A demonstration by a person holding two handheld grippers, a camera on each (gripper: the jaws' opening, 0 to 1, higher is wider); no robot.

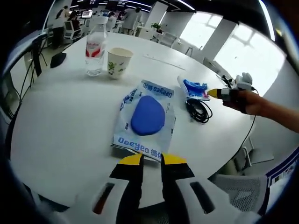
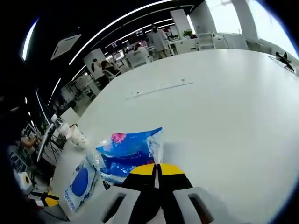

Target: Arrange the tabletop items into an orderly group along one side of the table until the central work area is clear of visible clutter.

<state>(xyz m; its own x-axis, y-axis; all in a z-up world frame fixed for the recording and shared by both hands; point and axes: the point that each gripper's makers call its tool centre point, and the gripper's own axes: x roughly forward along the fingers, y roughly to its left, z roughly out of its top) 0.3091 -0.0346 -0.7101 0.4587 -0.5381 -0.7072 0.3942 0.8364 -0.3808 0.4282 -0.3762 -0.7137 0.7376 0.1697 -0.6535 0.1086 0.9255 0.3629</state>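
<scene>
A white-and-blue wipes packet [image 1: 145, 119] lies flat on the round white table [image 1: 65, 126]. My left gripper [image 1: 152, 160] is open, its yellow tips at the packet's near edge. To the right lie a small blue packet [image 1: 195, 89] and a coiled black cable [image 1: 198, 111]. My right gripper [image 1: 214, 93], held by a hand [image 1: 254, 103], meets the small packet's end. In the right gripper view the jaws of the right gripper [image 2: 156, 167] are pressed together on the clear seam of the small blue packet [image 2: 126, 151]. The wipes packet [image 2: 79, 182] lies beyond it.
A water bottle [image 1: 95, 51] and a paper cup [image 1: 119, 62] stand together at the table's far side; the cup [image 2: 77, 135] also appears in the right gripper view. Wide bare tabletop [image 2: 219, 112] stretches ahead of the right gripper. Office chairs and people are in the background.
</scene>
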